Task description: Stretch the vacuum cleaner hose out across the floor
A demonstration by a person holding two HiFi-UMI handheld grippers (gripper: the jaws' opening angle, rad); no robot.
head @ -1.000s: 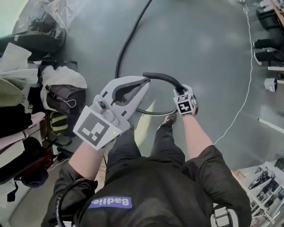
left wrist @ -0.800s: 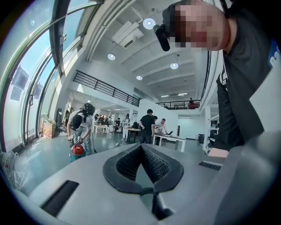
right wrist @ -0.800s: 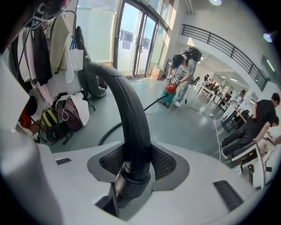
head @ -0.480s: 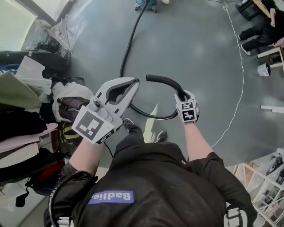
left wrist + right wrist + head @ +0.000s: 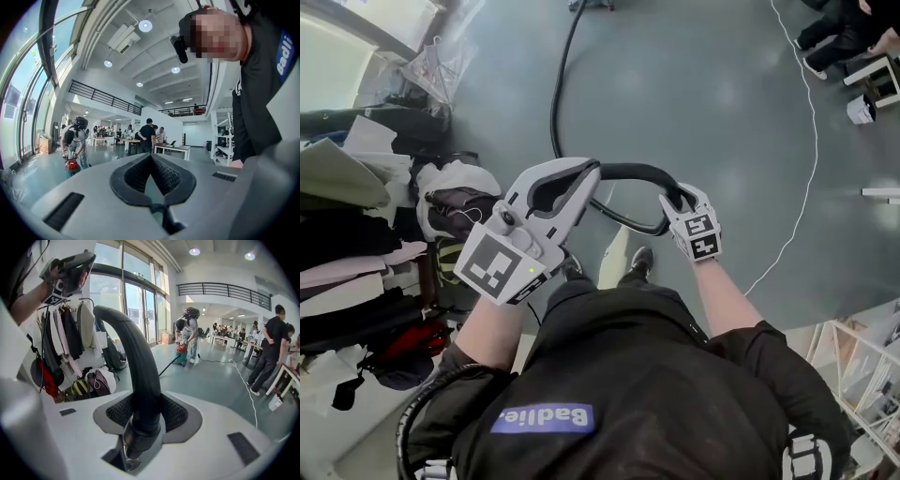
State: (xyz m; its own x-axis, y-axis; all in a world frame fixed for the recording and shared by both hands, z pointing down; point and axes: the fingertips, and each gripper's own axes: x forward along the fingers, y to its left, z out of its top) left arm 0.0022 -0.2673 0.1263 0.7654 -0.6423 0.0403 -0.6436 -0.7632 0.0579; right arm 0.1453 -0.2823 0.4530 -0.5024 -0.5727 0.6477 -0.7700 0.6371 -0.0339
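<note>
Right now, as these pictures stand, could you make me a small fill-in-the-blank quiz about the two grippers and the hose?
1. The right gripper has its jaws shut on the ____ hose.
2. The left gripper has its jaws shut on ____.
3. A thin white ____ lies on the floor, on the right gripper's side.

Missing words: black; nothing; cable.

The only lettering is white print on a blue patch (image 5: 544, 419) on the chest of the person's black shirt (image 5: 656, 375), reversed in the head view. Black-and-white square markers (image 5: 499, 270) without letters sit on the cubes of the left gripper (image 5: 584, 176) and right gripper (image 5: 677, 199).
</note>
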